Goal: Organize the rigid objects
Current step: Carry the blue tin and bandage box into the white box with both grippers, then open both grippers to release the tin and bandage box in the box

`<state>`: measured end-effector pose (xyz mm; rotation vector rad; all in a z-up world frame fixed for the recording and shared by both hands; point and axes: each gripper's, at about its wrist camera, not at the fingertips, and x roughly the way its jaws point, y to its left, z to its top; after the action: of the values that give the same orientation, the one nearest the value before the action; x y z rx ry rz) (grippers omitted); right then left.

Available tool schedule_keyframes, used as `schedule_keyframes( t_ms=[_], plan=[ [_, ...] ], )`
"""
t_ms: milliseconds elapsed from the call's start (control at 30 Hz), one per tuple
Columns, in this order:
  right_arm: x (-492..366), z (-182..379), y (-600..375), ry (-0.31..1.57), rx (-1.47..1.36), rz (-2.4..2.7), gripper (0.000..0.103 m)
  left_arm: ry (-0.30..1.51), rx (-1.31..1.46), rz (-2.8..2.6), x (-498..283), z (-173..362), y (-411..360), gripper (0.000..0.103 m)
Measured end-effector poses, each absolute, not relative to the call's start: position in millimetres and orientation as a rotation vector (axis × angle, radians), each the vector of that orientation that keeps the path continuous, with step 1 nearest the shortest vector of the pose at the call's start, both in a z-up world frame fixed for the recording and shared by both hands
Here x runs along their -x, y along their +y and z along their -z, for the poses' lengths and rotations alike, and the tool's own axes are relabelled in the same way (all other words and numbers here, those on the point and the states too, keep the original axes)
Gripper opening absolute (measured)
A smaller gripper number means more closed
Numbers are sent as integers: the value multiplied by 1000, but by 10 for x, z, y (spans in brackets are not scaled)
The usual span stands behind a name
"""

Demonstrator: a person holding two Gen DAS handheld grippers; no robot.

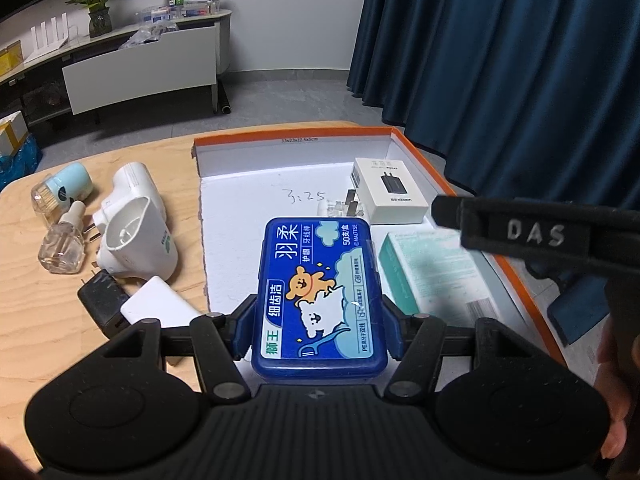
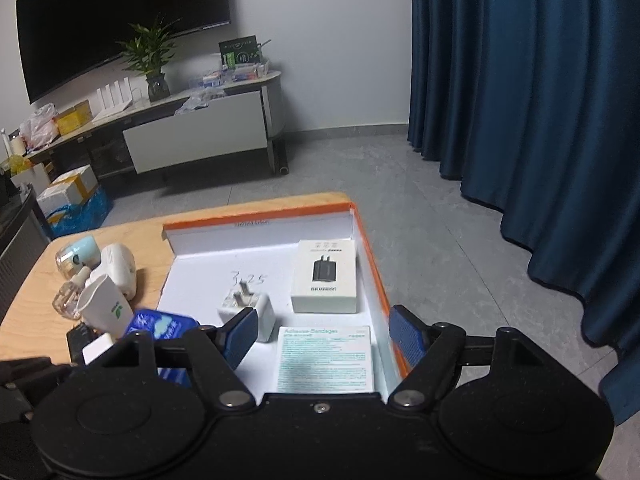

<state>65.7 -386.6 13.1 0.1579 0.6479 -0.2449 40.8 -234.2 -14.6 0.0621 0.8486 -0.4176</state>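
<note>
Left gripper: my left gripper pinches a blue floss-pick case by its long sides, both blue pads pressed against it. The case is held above the near part of the tray's white floor.
Right gripper: my right gripper stands spread, with nothing pinched between its blue pads. It hangs over the near right part of the tray, above the bandage box.
Tray: a shallow orange-edged box tray with a white inside sits on the right part of a light wooden table. "3.25" is handwritten on its floor.
Inside the tray: a white charger box printed with a black plug lies in the far right corner. A white plug adapter lies with its prongs up near the middle. A teal and white adhesive bandage box lies flat at the near right, beside the wall.
Still on the table, left of the tray: a toothpick jar with a pale blue cap, a small clear glass bottle, two white plug-in devices touching each other, a black charger and a flat white power bank.
Background: a dark blue curtain to the right, and a low white cabinet with a potted plant by the far wall.
</note>
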Motion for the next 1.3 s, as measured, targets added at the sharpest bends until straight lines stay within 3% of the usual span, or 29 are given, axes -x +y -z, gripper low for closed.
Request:
schedule_keyframes(
  t_ms=[200, 233, 300, 333, 1300],
  plan=[
    [-551, -198, -3895, 620, -172, 262, 87, 876, -36, 475, -451, 182, -2410, 64],
    [-536, -210, -3888, 616, -174, 261, 87, 876, -37, 481, -444, 176, -2420, 66],
    [-503, -242, -3862, 608, -169, 262, 88, 862, -35, 493, -405, 151, -2415, 81],
    [-488, -261, -3845, 603, -165, 262, 88, 854, -36, 491, -387, 131, -2406, 82],
    [-358, -294, -3143, 626, -166, 144, 91, 828, -4, 253, -279, -209, -1423, 89]
  ],
)
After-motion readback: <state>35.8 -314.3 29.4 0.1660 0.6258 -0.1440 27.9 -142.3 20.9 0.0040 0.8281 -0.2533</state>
